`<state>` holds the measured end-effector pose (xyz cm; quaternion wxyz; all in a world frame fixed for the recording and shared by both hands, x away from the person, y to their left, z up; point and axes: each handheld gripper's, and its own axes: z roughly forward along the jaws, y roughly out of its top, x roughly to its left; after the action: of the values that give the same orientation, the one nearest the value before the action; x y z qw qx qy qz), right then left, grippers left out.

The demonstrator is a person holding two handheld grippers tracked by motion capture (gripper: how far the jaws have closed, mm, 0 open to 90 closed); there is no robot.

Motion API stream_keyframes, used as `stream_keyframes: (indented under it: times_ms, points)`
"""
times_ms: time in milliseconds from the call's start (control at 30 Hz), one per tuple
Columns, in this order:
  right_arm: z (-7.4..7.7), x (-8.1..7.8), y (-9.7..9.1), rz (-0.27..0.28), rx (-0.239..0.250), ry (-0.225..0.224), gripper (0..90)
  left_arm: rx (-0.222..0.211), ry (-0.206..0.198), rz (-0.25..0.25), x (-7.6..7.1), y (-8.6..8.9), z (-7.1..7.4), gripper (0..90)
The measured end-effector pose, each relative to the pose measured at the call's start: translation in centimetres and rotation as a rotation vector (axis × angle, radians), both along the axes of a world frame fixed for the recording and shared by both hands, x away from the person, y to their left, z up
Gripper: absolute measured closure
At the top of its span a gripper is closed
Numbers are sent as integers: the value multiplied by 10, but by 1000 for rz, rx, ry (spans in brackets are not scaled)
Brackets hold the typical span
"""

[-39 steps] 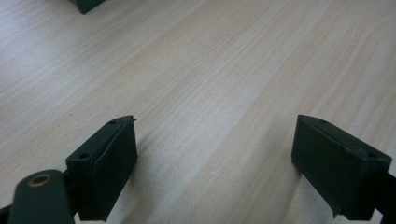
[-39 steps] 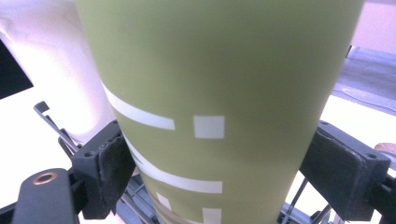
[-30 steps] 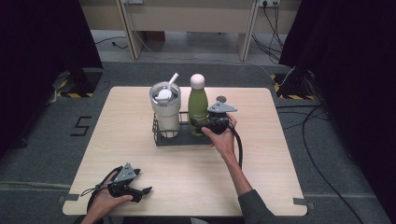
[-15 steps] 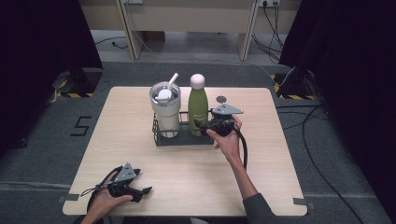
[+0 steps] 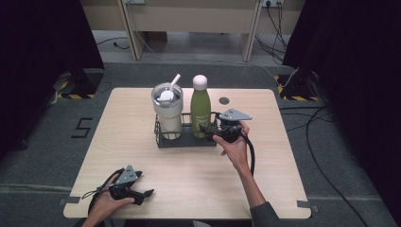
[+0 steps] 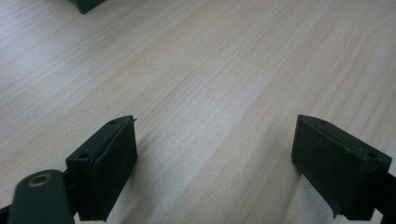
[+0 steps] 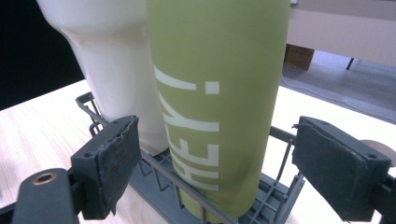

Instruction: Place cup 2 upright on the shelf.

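Note:
A green bottle with a white cap stands in a dark wire rack at the table's middle, next to a cream tumbler with a lid and straw. My right gripper is just to the right of the rack and points at the bottle's lower part. In the right gripper view the green bottle with white lettering stands close ahead of the right gripper, whose jaws are open and apart from it; the tumbler is behind it. My left gripper rests open at the near left, and in its own view the left gripper has bare wood between its jaws.
The pale wooden table has free room on both sides of the rack and in front of it. A small dark round disc lies behind the right gripper. The floor drops off past the table's edges, with cables at the far right.
My right gripper has drawn a little to the right and toward the person, away from the bottle. The bottle, tumbler, rack and left gripper have stayed put.

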<state>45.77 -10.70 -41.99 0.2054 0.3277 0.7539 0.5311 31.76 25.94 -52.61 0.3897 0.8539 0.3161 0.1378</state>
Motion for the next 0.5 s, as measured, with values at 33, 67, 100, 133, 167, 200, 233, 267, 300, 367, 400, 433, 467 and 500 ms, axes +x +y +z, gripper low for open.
stream_keyframes:
  times_ms: [33,67,100,133,167,200,233,267,300,367,400,433,467,500]
  points:
    - [0,-1,-1,-2,-3,-1,154,0,0,0,0,0,0,137]
    - [0,-2,-1,0,-1,-1,154,0,0,0,0,0,0,137]
    - [0,-3,-1,1,-3,-5,153,0,0,0,0,0,0,137]
    - [0,-5,-2,1,-5,-4,154,0,0,0,0,0,0,137]
    - [0,-6,-3,1,-6,-4,154,0,0,0,0,0,0,137]
    - [-1,-7,-3,2,-8,-8,154,0,0,0,0,0,0,137]
    - [-1,-8,-4,0,-6,-5,154,0,0,0,0,0,0,137]
    - [-1,-9,-5,-1,-8,-7,154,0,0,0,0,0,0,137]
    - [-1,-10,-5,1,-6,-10,154,0,0,0,0,0,0,137]
    - [0,-12,-7,0,-7,-10,154,0,0,0,0,0,0,137]
    - [0,-13,-8,0,-5,-11,154,0,0,0,0,0,0,137]
    - [-1,-14,-8,0,-8,-14,154,0,0,0,0,0,0,137]
    - [-1,-16,-9,-1,-7,-10,154,0,0,0,0,0,0,137]
    - [-1,-17,-10,-1,-6,-10,154,0,0,0,0,0,0,137]
